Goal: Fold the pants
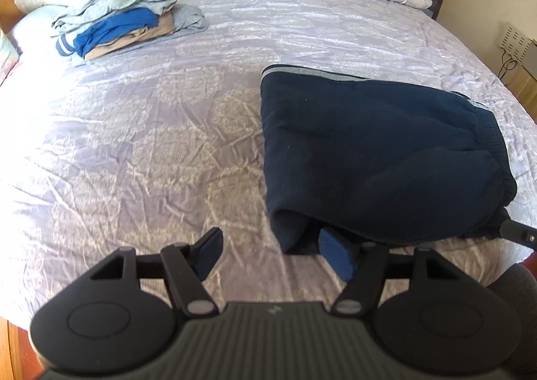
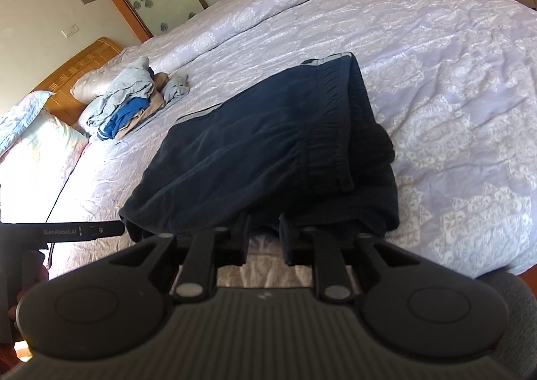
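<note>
The dark blue pants are seen on the lilac bed cover, already folded into a thick packet near the front edge of the bed. The waistband with its pale stripe is laid on top, so the fold looks almost finished; probably only a last tidying or a move to the pile is left.

The left gripper is held low beside the near-left corner of the packet. Its jaws are spread wide, and nothing is pressed between them — one blue pad is placed just at the edge of the cloth, the other over the bare cover. It seems to be kept there to steady or release that corner.

The right gripper is pointed at the near edge of the pants. Its jaws are parted only a little, and the dark cloth lies right at the tips. Whether cloth is caught between them cannot be told, because the tips are hidden against the dark fabric.

A pile of folded clothes is kept far away near the pillows — likely the place for finished items. The legs of the pants are hidden inside the fold, and the bed's front edge is covered by the gripper bodies.
</note>
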### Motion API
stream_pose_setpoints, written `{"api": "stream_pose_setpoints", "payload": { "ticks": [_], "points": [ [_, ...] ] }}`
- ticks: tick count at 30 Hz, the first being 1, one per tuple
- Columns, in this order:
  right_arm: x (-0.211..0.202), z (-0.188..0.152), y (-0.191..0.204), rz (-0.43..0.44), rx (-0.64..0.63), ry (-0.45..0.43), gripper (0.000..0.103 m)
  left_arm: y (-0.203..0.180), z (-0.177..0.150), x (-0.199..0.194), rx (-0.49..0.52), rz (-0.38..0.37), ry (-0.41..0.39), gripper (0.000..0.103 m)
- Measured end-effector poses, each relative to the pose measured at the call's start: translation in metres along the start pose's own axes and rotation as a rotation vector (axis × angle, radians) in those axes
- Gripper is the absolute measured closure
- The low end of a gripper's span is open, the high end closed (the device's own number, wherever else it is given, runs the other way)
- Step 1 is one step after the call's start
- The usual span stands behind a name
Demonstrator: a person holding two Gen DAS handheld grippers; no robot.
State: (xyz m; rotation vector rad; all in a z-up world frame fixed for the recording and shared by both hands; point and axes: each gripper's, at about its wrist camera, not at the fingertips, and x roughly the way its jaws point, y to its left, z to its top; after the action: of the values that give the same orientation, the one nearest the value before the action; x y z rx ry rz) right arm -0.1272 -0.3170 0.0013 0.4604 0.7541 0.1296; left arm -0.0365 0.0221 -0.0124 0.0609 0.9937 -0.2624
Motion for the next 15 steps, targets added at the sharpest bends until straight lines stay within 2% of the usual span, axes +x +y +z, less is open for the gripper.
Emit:
{"api": "stream_pose_setpoints", "payload": {
  "ticks": [7,15],
  "points": [
    [-0.006,0.000,0.007,0.005,-0.009,-0.027,0.080,0.000,-0.005,-0.003,-0.001,-0.002,-0.003,0.038],
    [-0.008,0.023,0.013,0.010,-0.026,-0.100,0.076,0.001,-0.007,-0.007,-0.005,0.000,-0.005,0.037]
  ]
}}
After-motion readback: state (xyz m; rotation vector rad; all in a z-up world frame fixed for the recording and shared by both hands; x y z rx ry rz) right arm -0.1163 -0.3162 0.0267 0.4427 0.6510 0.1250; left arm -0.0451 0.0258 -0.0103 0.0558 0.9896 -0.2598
